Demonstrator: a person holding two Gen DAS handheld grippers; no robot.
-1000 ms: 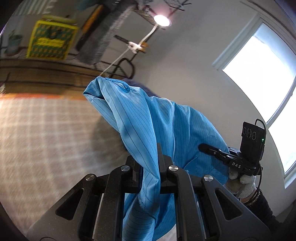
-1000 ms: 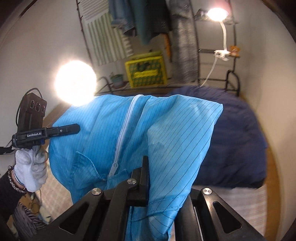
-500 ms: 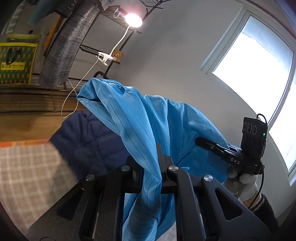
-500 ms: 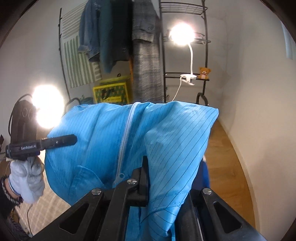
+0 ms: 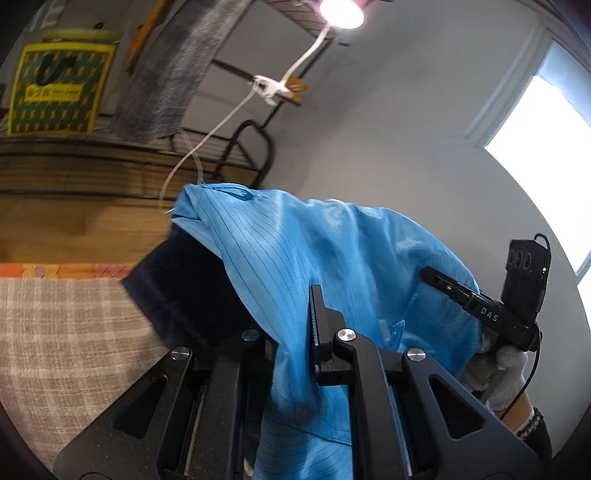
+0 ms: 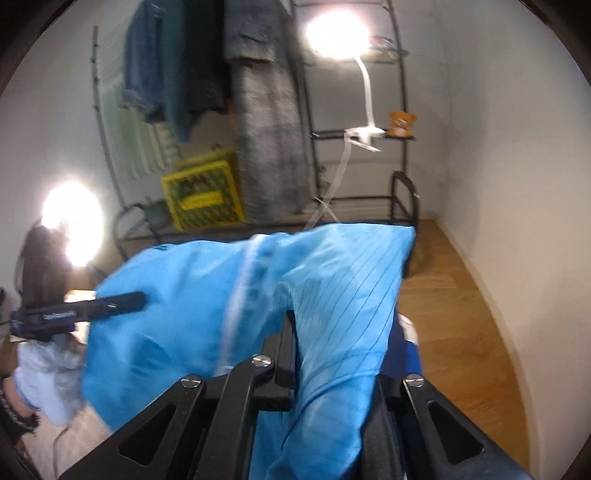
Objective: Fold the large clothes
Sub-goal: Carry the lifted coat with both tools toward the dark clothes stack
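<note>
Not much folding done yet: the blue zip-up jacket (image 5: 332, 251) hangs in the air between both grippers. Left gripper (image 5: 295, 332) is clamped on it; right gripper (image 6: 299, 354) has just been loosening, cloth between its jaws. Laying flat and folding all remain.

Ahead of the gripper, a black metal rack (image 6: 402, 195) stands against the wall, a yellow crate (image 6: 205, 195) on its low shelf. Above hang a grey coat (image 6: 269, 122), a lamp (image 6: 338, 33), and a small teddy bear (image 6: 400, 123).
</note>
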